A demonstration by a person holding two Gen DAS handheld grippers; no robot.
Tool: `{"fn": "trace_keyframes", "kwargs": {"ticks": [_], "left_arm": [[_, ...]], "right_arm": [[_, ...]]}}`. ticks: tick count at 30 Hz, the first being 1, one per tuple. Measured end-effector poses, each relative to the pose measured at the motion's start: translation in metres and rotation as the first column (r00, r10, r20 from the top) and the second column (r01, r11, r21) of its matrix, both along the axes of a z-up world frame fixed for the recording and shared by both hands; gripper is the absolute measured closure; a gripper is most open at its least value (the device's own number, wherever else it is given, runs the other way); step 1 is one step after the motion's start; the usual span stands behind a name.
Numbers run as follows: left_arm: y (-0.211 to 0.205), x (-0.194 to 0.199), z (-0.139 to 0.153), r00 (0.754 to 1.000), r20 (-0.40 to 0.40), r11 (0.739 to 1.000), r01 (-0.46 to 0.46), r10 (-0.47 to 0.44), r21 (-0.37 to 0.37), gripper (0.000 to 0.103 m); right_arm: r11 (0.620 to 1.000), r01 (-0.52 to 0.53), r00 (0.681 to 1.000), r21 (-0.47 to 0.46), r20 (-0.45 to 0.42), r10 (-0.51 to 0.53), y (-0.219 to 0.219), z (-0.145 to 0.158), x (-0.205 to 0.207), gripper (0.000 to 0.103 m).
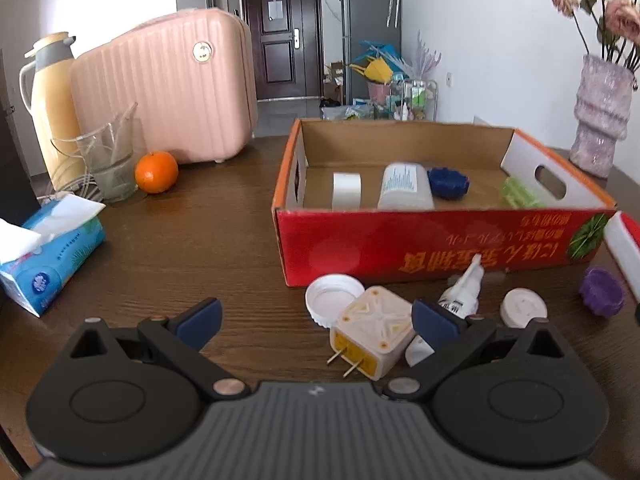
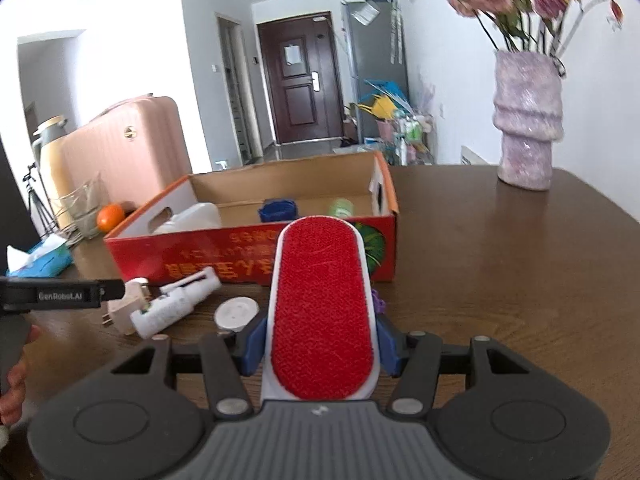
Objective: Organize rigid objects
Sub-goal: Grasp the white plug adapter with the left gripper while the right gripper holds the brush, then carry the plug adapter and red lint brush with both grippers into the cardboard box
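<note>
While right gripper (image 2: 320,350) jaws clamp lint brush (image 2: 323,312), left gripper (image 1: 316,320) jaws spread wide, flanking plug adapter (image 1: 372,330).

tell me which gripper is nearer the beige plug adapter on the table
Left. The left gripper is open just in front of the plug adapter, one finger right beside it. The right gripper is off to the adapter's right, shut on the red lint brush.

The left gripper (image 1: 316,322) hangs low over the table with its 2 blue-padded fingers (image 1: 200,320) spread wide, gripping nothing. The right gripper (image 2: 322,344) points level and forward, its 2 fingers (image 2: 252,346) pressed against the sides of a brush (image 2: 324,312).
</note>
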State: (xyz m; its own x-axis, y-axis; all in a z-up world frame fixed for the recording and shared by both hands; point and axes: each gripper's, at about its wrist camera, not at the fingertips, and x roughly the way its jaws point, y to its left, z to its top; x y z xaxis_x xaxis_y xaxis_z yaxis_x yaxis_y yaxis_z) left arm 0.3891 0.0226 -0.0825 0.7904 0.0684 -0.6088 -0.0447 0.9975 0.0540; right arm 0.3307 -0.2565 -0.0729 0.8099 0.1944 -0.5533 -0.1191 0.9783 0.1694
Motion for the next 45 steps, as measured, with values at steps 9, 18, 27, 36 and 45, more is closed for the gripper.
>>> {"fn": "trace_keyframes", "kwargs": {"ticks": [9,18,27,36,45], "left_arm": [[0.002,0.004,-0.005,0.999,0.005,0.998,0.049,-0.048,-0.043,0.008],[-0.012,0.007,-0.020,0.991,-0.070,0.993,0.115,-0.116,-0.021,0.047],[-0.016,0.000,-0.020,0.988,-0.055,0.989,0.145,-0.146,-0.018,0.062],[-0.021,-0.024,-0.009,0.985,-0.009,0.984,0.175,-0.175,-0.023,0.063],[-0.010,-0.039,-0.001,0.990,-0.025,0.986,0.139,-0.142,-0.094,0.063]], "right_arm": [[1.000,0.004,1.000,0.011,0.018,-0.004,-0.001,-0.004,-0.004,0.048],[1.000,0.005,1.000,0.016,0.018,-0.005,0.000,-0.004,-0.005,0.048],[1.000,0.001,1.000,0.002,0.020,-0.001,0.003,-0.006,-0.007,0.048],[1.000,0.004,1.000,-0.003,0.022,-0.004,0.004,-0.006,-0.007,0.048],[1.000,0.003,0.999,0.004,0.032,-0.003,0.002,-0.005,-0.010,0.048]]}}
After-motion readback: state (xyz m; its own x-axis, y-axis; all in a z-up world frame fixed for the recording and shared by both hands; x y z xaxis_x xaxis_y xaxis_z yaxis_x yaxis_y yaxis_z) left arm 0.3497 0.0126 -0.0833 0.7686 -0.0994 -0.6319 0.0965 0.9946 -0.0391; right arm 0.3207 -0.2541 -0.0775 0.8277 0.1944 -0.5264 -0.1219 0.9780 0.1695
